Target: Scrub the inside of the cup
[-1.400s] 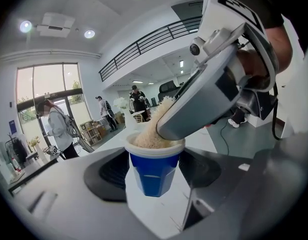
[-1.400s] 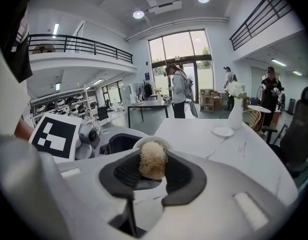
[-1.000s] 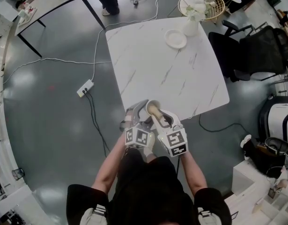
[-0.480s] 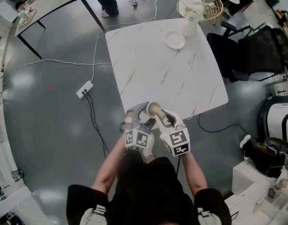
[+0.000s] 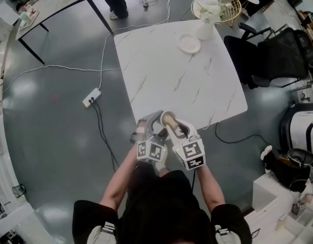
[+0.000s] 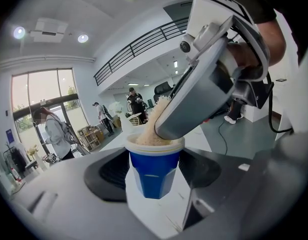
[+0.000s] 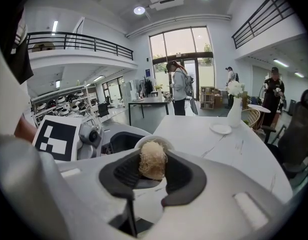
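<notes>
Two left fingers gripping cup, scrubber inside

Small shifts only: the right tool rocks sideways over the cup, and the view drifts.

In the head view, the marker cube of the right tool sits a touch further left than half a second ago. That puts it back near where it was a second ago, so it swung out to the right and returned. The cup, with the scrubber in its mouth, now lies slightly right of and nearer the person than a second ago. It is also a little closer to the near edge of the counter. The rest of the scene has slid slightly left in the frame: the plate, the vase and the counter's right corner all stand a little left of where they were.
</notes>
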